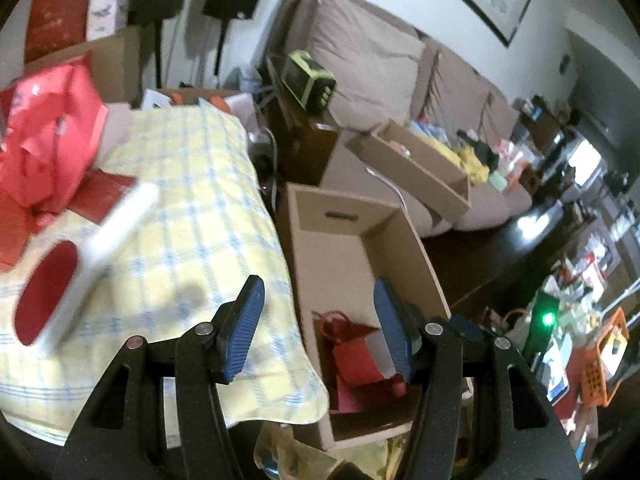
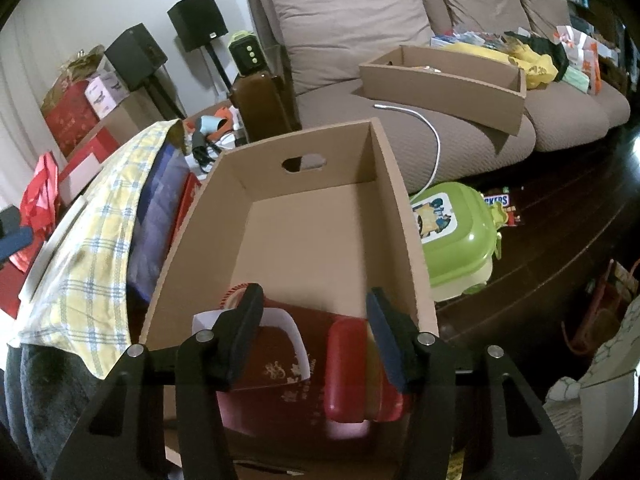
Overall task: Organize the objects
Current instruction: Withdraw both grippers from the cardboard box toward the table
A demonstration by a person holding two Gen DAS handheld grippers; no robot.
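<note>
Cluttered living room, sofa [image 2: 400, 20] behind. Cardboard box [image 2: 320, 220] partly filled; both grippers' fingers [image 1: 244, 324] apart, empty; next, probably the lint brush [image 1: 80, 260].

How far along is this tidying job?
Early, I'd say. Done: a red gift bag and red case lie in the cardboard box, mostly empty otherwise. In hand: nothing; the left tool and right tool are open. Left: the white-handled brush and red bags on the checked cloth.

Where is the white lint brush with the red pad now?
In the left wrist view, the lint brush lies at the left on the yellow checked cloth, beside the red bags.
</note>
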